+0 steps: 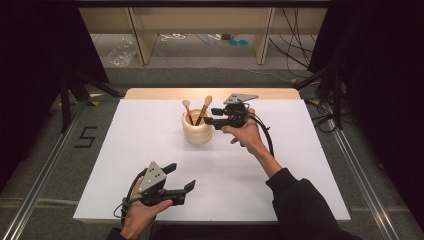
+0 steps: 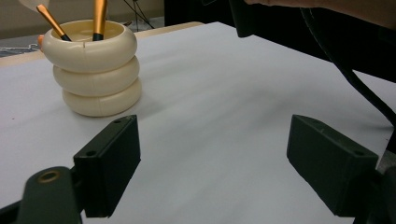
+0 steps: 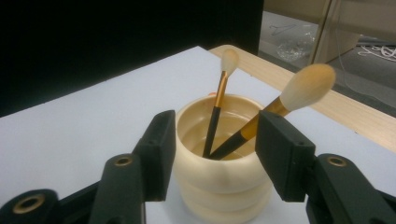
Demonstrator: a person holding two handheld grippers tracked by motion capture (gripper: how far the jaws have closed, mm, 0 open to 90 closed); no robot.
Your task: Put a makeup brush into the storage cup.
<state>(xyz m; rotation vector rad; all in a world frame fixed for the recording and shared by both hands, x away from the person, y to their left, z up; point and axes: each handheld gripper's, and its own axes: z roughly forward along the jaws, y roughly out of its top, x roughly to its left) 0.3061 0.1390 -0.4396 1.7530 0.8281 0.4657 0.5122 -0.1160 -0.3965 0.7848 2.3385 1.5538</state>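
- The cream ribbed holder (image 1: 197, 131) stands upright on the white surface (image 1: 150, 150), toward the far middle
- Two makeup brushes stand in it, bristles up: the larger brush (image 3: 306, 86) leans on the rim toward the right tool, and the smaller brush (image 3: 229, 60) stands steeper beside it; their handles cross low inside the holder
- The right tool (image 3: 212, 154) sits just beside the holder, level with its rim, jaws parted and gripping nothing; in the right gripper view the jaws frame the holder, and one jaw appears very near the handle of the larger brush, though contact cannot be confirmed
- The left tool (image 1: 181, 177) rests near the front edge of the surface, well apart from the holder, jaws wide open and empty
- Risk: the right tool, so close to the rim, may knock the holder on any sideways move; the holder looks light and unfixed, so it would likely slide or tip
- Risk: a jaw catching the leaning handle may lever the larger brush out or disturb the smaller one
- Risk: the trailing cable (image 1: 267, 137) may drag across the surface toward the holder
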